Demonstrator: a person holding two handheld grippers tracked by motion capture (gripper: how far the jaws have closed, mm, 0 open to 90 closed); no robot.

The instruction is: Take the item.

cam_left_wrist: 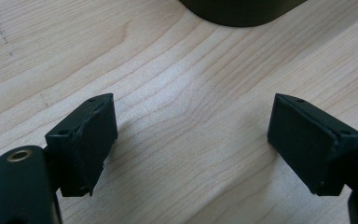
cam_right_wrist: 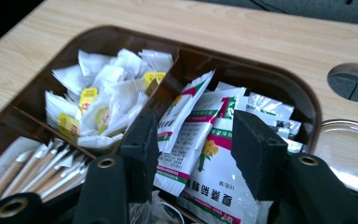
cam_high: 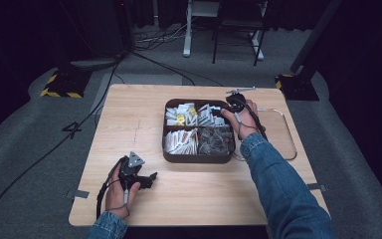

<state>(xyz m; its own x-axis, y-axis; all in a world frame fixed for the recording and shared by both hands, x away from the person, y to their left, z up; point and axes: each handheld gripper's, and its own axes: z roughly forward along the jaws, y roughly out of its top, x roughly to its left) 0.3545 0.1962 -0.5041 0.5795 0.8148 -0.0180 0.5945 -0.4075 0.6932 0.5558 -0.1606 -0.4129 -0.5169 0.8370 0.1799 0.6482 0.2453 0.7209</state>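
While right gripper [cam_right_wrist: 193, 154] jaws straddle upright sachets [cam_right_wrist: 214, 154] unpressed, long axis vertical, left gripper [cam_left_wrist: 191, 140] open.

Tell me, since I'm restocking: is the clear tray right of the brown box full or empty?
Empty: the clear tray shows only bare tabletop through it.

Left tool [cam_left_wrist: 191, 140] low, jaws wide; right tool [cam_right_wrist: 193, 154] outstretched — jaws seemingly part-open, pads unpressed.
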